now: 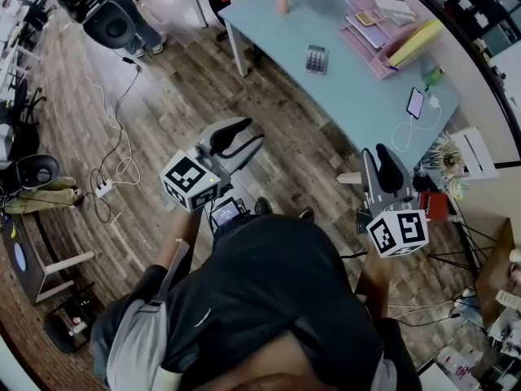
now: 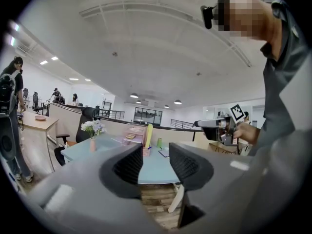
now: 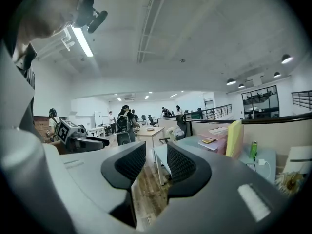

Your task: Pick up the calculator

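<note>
The calculator (image 1: 316, 58) is a small grey keypad lying flat on the light blue table (image 1: 358, 96), seen only in the head view. My left gripper (image 1: 253, 133) hangs over the wooden floor, well short of the table and to the calculator's lower left. It is open with nothing between its jaws. My right gripper (image 1: 377, 153) is near the table's front edge, also open and empty. In the left gripper view the left gripper (image 2: 156, 165) faces the table (image 2: 90, 150). The right gripper (image 3: 155, 161) in its own view faces the table's end.
Pink stacked trays (image 1: 366, 24), a yellow folder (image 1: 417, 42), a phone on a cable (image 1: 415, 103) and a flower vase (image 1: 282, 0) share the table. A power strip with cables (image 1: 102, 189) lies on the floor at left. People stand by far desks (image 3: 123, 123).
</note>
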`<state>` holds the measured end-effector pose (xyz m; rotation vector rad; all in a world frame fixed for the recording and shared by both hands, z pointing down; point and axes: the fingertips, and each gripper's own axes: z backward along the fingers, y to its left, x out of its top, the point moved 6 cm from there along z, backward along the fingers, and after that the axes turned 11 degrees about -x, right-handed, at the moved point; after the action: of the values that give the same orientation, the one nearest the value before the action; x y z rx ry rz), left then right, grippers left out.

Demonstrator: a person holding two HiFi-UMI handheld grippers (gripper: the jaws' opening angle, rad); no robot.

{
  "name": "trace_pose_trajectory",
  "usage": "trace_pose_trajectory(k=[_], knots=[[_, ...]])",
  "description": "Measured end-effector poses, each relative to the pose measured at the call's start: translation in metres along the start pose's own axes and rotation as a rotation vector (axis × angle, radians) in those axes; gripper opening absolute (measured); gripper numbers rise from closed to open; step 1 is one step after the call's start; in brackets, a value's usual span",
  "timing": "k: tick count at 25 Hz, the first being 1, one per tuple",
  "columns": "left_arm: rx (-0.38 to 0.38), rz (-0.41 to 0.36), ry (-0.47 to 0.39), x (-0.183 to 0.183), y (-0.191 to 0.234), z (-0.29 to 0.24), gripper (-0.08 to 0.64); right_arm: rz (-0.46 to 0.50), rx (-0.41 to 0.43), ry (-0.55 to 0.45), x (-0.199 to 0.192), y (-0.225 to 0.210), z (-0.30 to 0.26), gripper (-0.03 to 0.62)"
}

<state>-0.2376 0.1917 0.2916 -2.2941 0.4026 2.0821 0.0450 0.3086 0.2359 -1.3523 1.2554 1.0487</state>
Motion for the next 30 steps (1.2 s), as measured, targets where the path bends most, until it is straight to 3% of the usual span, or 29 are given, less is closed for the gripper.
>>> trace_pose_trajectory(k=[15, 30], knots=[[-0.019, 0.024, -0.017, -0.009, 0.032, 0.018, 0.175, 0.001, -0.036, 0.034, 0.002, 0.027, -0.024, 0.127], [0.122, 0.03, -0.012, 0.007, 0.044, -0.014, 0.175, -0.02, 0.115, 0.026, 0.012, -0.02, -0.093, 0.127]])
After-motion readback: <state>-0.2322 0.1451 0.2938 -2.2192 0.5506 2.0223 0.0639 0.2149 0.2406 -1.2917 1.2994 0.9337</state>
